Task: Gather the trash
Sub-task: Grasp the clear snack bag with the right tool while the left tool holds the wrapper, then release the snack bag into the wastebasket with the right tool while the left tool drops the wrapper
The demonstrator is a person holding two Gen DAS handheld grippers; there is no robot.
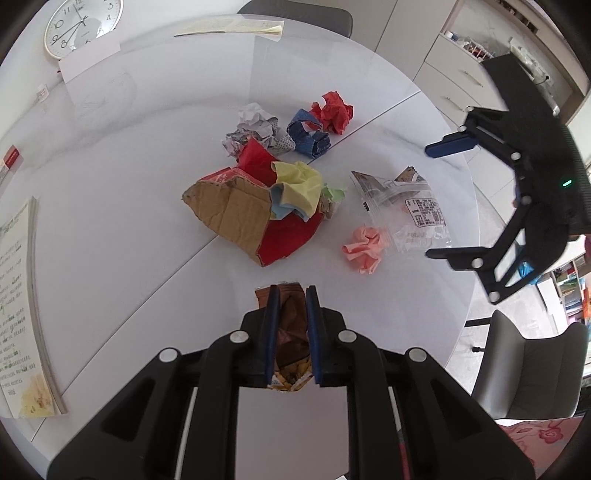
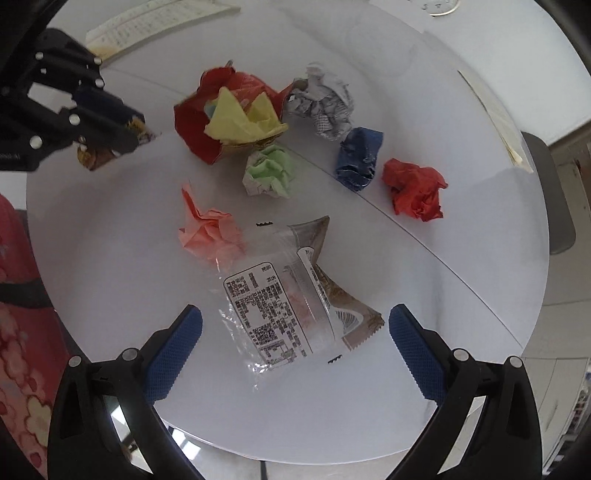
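My left gripper (image 1: 290, 295) is shut on a brown snack wrapper (image 1: 291, 332), held above the white round table (image 1: 110, 240); it also shows in the right wrist view (image 2: 129, 127). A torn red cardboard box (image 1: 251, 214) holds crumpled yellow paper (image 1: 299, 184). My right gripper (image 2: 295, 317) is open just above a clear plastic wrapper (image 2: 280, 306), one finger on each side. Beside the wrapper lies a pink paper ball (image 2: 207, 232). A green ball (image 2: 271, 171), a grey newspaper ball (image 2: 325, 103), a blue ball (image 2: 358, 158) and a red ball (image 2: 413, 188) lie further out.
A wall clock (image 1: 81, 26) lies at the far left of the table. Printed papers (image 1: 22, 306) lie at the left edge and more papers (image 1: 229, 27) at the far edge. A grey chair (image 1: 528, 365) stands right of the table, with drawers (image 1: 454, 74) behind.
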